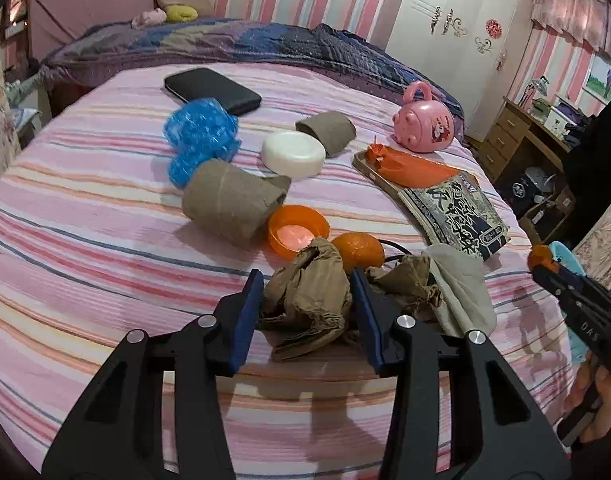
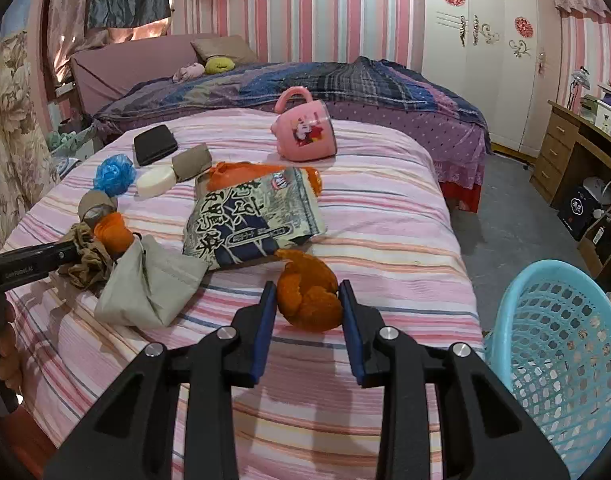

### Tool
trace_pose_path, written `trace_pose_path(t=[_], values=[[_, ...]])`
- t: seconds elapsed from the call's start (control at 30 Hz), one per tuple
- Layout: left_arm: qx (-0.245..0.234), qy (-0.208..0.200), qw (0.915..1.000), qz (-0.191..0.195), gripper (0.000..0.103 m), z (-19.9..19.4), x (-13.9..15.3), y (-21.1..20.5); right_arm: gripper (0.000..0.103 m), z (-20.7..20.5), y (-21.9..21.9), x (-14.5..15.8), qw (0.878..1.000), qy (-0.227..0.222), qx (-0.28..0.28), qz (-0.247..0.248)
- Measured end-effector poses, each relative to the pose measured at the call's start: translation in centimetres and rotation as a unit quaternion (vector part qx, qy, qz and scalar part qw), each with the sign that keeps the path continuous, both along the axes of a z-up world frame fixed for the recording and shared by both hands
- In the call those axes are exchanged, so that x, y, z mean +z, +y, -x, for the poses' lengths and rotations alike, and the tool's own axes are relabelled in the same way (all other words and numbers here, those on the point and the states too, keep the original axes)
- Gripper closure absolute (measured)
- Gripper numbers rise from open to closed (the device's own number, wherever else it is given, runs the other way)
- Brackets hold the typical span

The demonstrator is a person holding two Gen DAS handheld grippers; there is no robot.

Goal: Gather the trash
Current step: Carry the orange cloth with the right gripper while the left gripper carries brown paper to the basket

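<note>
Crumpled brown paper (image 1: pixel 305 300) sits pinched between the left gripper (image 1: pixel 307 284) jaws; right gripper (image 2: pixel 305 292) jaws clamp orange peel (image 2: pixel 309 296).

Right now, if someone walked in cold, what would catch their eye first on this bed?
Probably the orange peel clamped in the right hand-held gripper, beside the light blue plastic mesh basket at the bed's edge. Next, the crumpled brown paper between the left hand-held gripper pads, and the pink plastic pig-shaped mug tipped over farther back on the striped sheet.
</note>
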State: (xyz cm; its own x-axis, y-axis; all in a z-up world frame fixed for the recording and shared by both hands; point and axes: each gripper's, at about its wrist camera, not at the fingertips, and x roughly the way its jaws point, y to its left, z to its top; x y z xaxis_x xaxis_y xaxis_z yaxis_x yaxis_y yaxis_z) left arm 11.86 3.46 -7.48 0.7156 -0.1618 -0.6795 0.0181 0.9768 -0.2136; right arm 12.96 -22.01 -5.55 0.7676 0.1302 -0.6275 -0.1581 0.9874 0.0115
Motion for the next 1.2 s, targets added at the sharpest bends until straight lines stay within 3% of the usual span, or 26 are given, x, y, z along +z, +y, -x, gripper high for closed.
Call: trace_pose_path(t=[0.23,0.4,0.6,0.87,1.07,1.2], values=[[0.049,-0.049,0.9949,-0.074,0.06,1.9,2.1,0.1,0.071,0.7,-1.5,1.0,1.0,-0.017,-0.014,-0.003],[0.057,-0.06,0.9899,-0.115,0.06,2.3,3.2,-1.5,0.071,1.3,-4.3,2.1,0.999,-0.033,-0.032,0.01],[0.016,-0.085,0.9897,-0.114,0.059,2.3,5.1,-7.1,0.071,2.3,-11.0,3.3,0.996,-0.04,-0.079,0.019],[-0.074,-0.11,0.9875,-0.086,0.059,2.2,6.1,-20.1,0.071,3.4,-20.0,3.0,0.986,-0.027,-0.153,0.055],[-0.154,-0.092,0.9826,-0.049,0.059,2.4,5.4,-29.3,0.071,4.3,-25.3,2.5,0.982,-0.018,-0.181,0.046],[-0.18,-0.081,0.9796,-0.04,0.059,1.8,4.6,-33.3,0.071,5.1,-27.5,2.2,0.979,-0.015,-0.197,0.043]])
